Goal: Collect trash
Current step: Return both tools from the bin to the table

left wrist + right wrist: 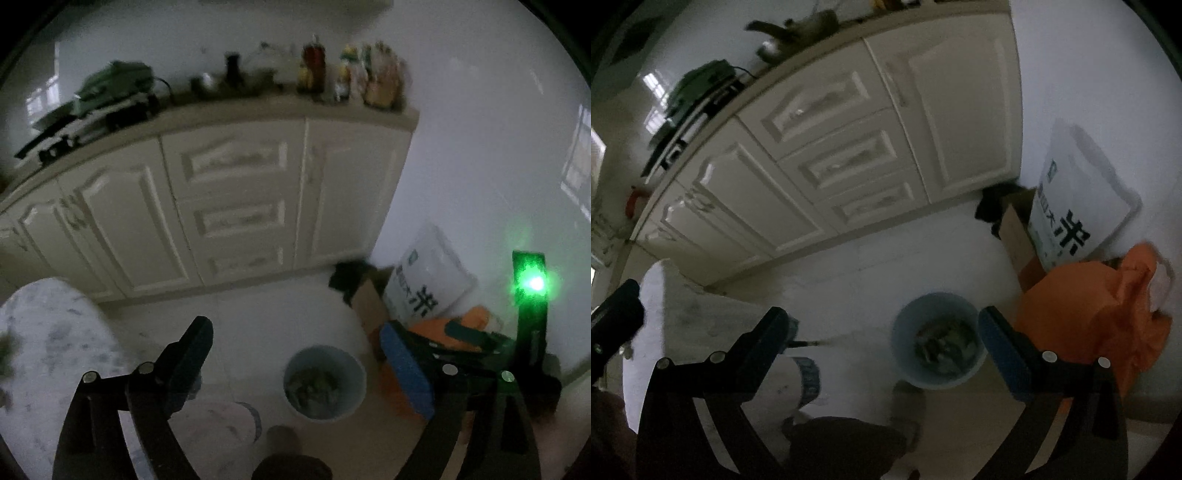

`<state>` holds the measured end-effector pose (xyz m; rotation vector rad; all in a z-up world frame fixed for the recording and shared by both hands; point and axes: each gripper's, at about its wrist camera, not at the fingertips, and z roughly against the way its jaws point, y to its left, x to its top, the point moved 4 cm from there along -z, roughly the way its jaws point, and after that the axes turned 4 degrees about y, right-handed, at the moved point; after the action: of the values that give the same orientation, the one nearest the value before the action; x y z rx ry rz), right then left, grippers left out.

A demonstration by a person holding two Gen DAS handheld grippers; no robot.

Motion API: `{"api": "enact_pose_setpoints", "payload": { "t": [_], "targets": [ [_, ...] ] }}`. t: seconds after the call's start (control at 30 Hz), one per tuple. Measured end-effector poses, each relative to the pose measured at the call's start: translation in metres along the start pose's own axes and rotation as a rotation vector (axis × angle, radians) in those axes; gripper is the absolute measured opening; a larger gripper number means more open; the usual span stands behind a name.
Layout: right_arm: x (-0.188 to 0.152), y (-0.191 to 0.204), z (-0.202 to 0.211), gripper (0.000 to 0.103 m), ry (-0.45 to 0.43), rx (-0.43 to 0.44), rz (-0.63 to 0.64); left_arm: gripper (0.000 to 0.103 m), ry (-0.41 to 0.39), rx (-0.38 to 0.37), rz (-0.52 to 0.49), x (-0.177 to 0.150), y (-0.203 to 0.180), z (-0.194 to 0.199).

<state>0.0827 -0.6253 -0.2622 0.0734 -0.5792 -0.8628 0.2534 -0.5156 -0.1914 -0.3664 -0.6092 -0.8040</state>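
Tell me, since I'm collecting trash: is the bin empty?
Not empty: the light blue bin stands upright with dark scraps covering its bottom.

The bin (325, 382) stands on the floor (258, 317) before the cabinets (221, 199), bags (1093, 314) to its right.

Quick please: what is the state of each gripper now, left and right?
Left gripper: open, holding nothing, above the blue bin.
Right gripper: open, holding nothing.

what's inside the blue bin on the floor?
The blue bin already holds a dark, mixed heap of trash, too blurred to identify individual items. Whatever lies under that top layer, and the bin's bottom, is covered.
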Motion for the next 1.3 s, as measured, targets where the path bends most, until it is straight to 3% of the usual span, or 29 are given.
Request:
{"api": "enact_pose_setpoints", "payload": {
  "t": [0.17, 0.27, 0.7, 1.03, 1.3],
  "targets": [
    [-0.004, 0.047, 0.033, 0.103, -0.046, 0.022, 0.079, 0.101, -0.121, 0.013, 0.045, -0.023, 0.031, 0.084],
    [-0.008, 0.079, 0.051, 0.103, -0.075, 0.039, 0.134, 0.102, -0.185, 0.035, 0.08, -0.043, 0.055, 0.131],
    [-0.041, 0.208, 0.103, 0.103, -0.171, 0.136, 0.344, 0.102, -0.335, 0.175, 0.232, -0.16, 0.127, 0.306],
    [-0.084, 0.31, 0.126, 0.103, -0.193, 0.256, 0.516, 0.102, -0.406, 0.304, 0.358, -0.243, 0.156, 0.394],
    [-0.117, 0.38, 0.135, 0.103, -0.189, 0.316, 0.646, 0.102, -0.419, 0.382, 0.437, -0.282, 0.168, 0.43]
  ]
}}
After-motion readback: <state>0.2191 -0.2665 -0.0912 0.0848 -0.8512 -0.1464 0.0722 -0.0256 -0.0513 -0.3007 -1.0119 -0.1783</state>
